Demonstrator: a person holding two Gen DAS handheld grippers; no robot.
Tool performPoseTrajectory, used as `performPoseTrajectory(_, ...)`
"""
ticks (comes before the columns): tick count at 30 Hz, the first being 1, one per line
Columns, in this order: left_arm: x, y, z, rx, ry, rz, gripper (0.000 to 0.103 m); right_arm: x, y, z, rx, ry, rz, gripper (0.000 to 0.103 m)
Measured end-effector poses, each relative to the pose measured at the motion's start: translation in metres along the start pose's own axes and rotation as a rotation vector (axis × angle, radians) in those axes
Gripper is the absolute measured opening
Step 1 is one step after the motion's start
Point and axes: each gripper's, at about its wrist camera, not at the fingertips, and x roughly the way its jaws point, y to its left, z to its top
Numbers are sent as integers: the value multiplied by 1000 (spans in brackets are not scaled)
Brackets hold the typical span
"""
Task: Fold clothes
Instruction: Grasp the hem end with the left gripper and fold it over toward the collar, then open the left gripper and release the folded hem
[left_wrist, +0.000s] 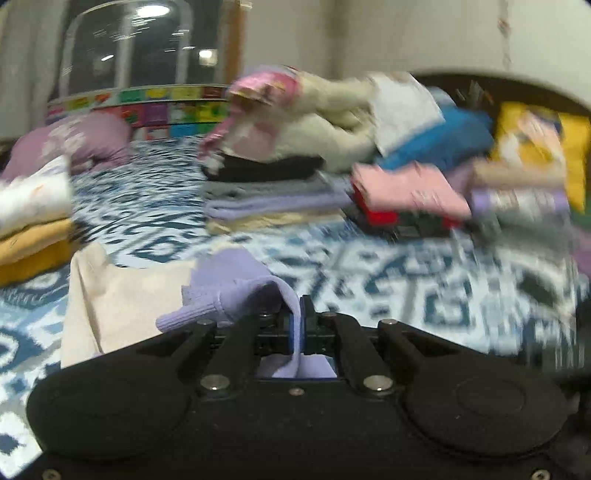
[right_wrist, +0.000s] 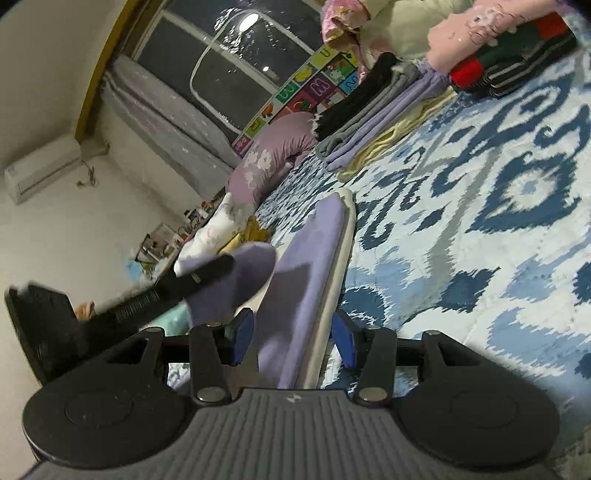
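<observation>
A lilac garment (left_wrist: 236, 291) with a ribbed cuff lies partly on a cream garment (left_wrist: 122, 306) spread over the blue-and-white bedspread (left_wrist: 388, 284). My left gripper (left_wrist: 297, 325) is shut on a fold of the lilac garment, and cloth hangs down behind the pads. In the right wrist view the lilac garment (right_wrist: 306, 258) runs along the cream garment (right_wrist: 345, 236). My right gripper (right_wrist: 293, 339) is open, its blue pads (right_wrist: 242, 336) standing either side of the lilac cloth. A black finger of the left gripper (right_wrist: 192, 282) holds a raised lilac fold at the left.
A stack of folded clothes (left_wrist: 266, 199) sits ahead, with a loose heap (left_wrist: 332, 122) behind it. A pink, red and dark stack (left_wrist: 406, 199) lies to the right. White and yellow folded items (left_wrist: 33, 221) and a lilac pillow (left_wrist: 85, 140) lie at the left.
</observation>
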Motion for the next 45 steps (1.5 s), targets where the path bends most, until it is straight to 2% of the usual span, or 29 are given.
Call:
performPoseTrajectory(2, 1, -9, -7, 59, 26, -30, 0, -1, -3, 0, 20, -6, 4, 49)
performPoseTrajectory(9, 3, -28, -21, 140, 64, -103, 0, -2, -11, 2, 87, -26, 16, 49)
performPoseTrajectory(12, 10, -35, -31, 195, 118, -126, 2, 0, -10, 0, 75, -20, 10, 49)
performPoseTrajectory(13, 12, -37, -34, 216, 138, -135, 8, 0, -7, 0, 55, -21, 7, 49)
performPoseTrajectory(14, 12, -40, -37, 239, 146, -139, 22, 0, -4, 0, 35, -22, 4, 49)
performPoseTrajectory(15, 9, -43, -39, 258, 146, -150, 45, 0, -1, -1, 15, -23, 1, 49)
performPoseTrajectory(16, 4, -47, -40, 275, 141, -171, 56, 0, 2, -1, -5, -23, -3, 49)
performPoseTrajectory(18, -5, -53, -42, 303, 125, -204, 56, 0, 8, -1, -45, -25, -9, 49)
performPoseTrajectory(25, -37, -48, -48, 350, 129, -230, 57, 1, 28, -3, -184, -31, -31, 51)
performPoseTrajectory(28, -68, -16, -41, 293, 100, -217, 57, 3, 46, -7, -300, -29, -42, 56)
performPoseTrajectory(30, -94, 19, -35, 221, 58, -131, 56, 7, 61, -13, -396, -14, -58, 61)
performPoseTrajectory(31, -107, 40, -33, 155, 35, -70, 55, 11, 66, -17, -439, 0, -84, 61)
performPoseTrajectory(33, -130, 88, -35, -48, -6, 64, 52, 19, 75, -27, -520, 33, -146, 61)
performPoseTrajectory(34, -142, 112, -35, -150, -27, 131, 47, 24, 79, -31, -556, 45, -172, 61)
performPoseTrajectory(35, -152, 132, -38, -240, -43, 187, 38, 30, 83, -35, -592, 56, -197, 61)
performPoseTrajectory(37, -165, 156, -48, -374, -53, 254, 27, 38, 91, -43, -654, 63, -244, 61)
performPoseTrajectory(39, -165, 159, -55, -398, -32, 256, 23, 44, 99, -50, -726, 60, -285, 61)
performPoseTrajectory(42, -150, 143, -57, -337, 37, 206, 23, 48, 105, -55, -782, 44, -333, 57)
performPoseTrajectory(43, -143, 137, -57, -315, 65, 183, 23, 48, 106, -55, -788, 38, -347, 53)
performPoseTrajectory(45, -130, 127, -62, -275, 115, 154, 23, 45, 99, -46, -726, 24, -356, 34)
